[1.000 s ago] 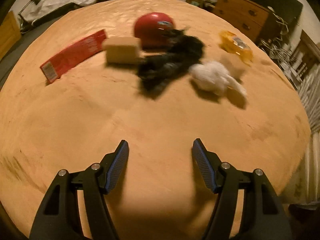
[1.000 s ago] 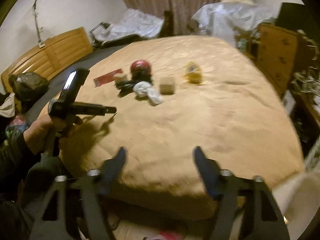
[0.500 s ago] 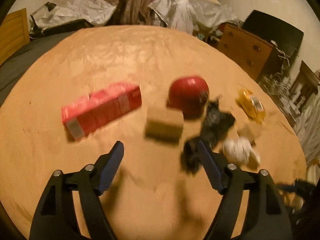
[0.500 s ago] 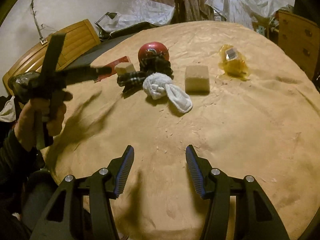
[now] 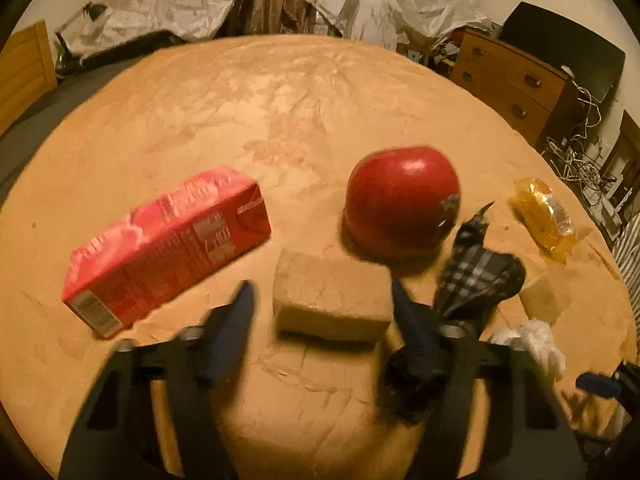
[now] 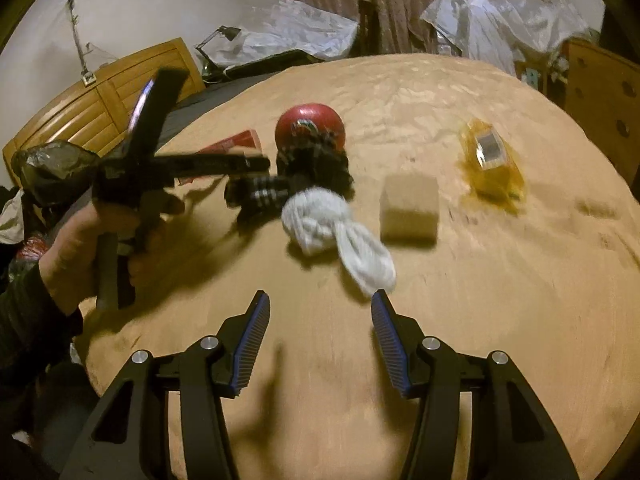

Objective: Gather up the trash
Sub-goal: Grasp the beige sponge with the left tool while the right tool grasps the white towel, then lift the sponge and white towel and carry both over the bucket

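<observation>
both pairs of jaws stand apart with nothing pressed between them. on the left gripper (image 5: 320, 300) the jaws are closing, and a tan block (image 5: 332, 300) lies on the bed cover (image 5: 260, 120) in the gap just past the blurred fingertips, which do not yet press its sides. the right gripper (image 6: 320, 304) holds its jaws at a middling width over bare cover, with the tail of a knotted white sock (image 6: 332, 228) just beyond its right fingertip.

on the cover, a red carton (image 5: 168, 248) lies on its side to the left of the tan block, near it but apart. a red ball (image 5: 402, 204) sits just behind the block. a dark checked cloth (image 5: 476, 276) sprawls against the ball's right side and runs down behind the left gripper's right finger. farther right lies a yellow wrapper (image 5: 544, 216), and below it a second, paler block (image 5: 548, 300), which the right wrist view shows standing between the sock and the wrapper.

from the right wrist view, a hand (image 6: 76, 248) with a dark sleeve grips the left gripper's handle at the left edge of the cover, the tool reaching in toward the carton and cloth. a wooden dresser (image 5: 516, 88) stands at the far right, and crumpled plastic sheeting (image 5: 384, 0) lies behind the bed.
</observation>
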`<state>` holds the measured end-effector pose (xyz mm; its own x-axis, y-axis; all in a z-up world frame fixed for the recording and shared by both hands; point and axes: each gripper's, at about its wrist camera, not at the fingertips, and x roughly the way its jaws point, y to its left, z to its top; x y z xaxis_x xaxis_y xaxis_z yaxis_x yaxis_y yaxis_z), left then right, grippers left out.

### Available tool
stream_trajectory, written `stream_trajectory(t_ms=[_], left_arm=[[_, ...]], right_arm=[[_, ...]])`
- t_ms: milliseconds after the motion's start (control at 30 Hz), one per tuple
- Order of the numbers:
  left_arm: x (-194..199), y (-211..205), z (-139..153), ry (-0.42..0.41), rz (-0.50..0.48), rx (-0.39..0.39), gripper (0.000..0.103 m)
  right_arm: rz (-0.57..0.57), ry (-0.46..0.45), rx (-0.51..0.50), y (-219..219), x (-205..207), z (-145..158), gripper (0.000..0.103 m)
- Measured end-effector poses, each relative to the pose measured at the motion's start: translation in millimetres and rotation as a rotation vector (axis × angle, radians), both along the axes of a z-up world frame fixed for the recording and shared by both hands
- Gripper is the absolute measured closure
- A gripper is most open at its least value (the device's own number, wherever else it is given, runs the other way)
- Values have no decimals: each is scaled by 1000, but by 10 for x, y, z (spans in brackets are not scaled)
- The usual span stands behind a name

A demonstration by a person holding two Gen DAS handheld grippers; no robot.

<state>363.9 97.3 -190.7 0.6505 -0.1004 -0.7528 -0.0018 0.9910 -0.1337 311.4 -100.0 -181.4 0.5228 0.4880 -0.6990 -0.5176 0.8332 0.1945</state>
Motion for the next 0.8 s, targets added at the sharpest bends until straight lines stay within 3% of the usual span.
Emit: stream_trajectory(t_ms=[100,467,800], left_arm=[[-71,2,-11,-17,-16,20,56],[-624,167,108,-46,2,-15,56],[-705,112,-104,-1,5,0,56]], right_arm=[[22,-23,-8,88,61,55,48],[82,-107,-135,423,402,54,48],[82,-86,-230,665,619,-217,47]])
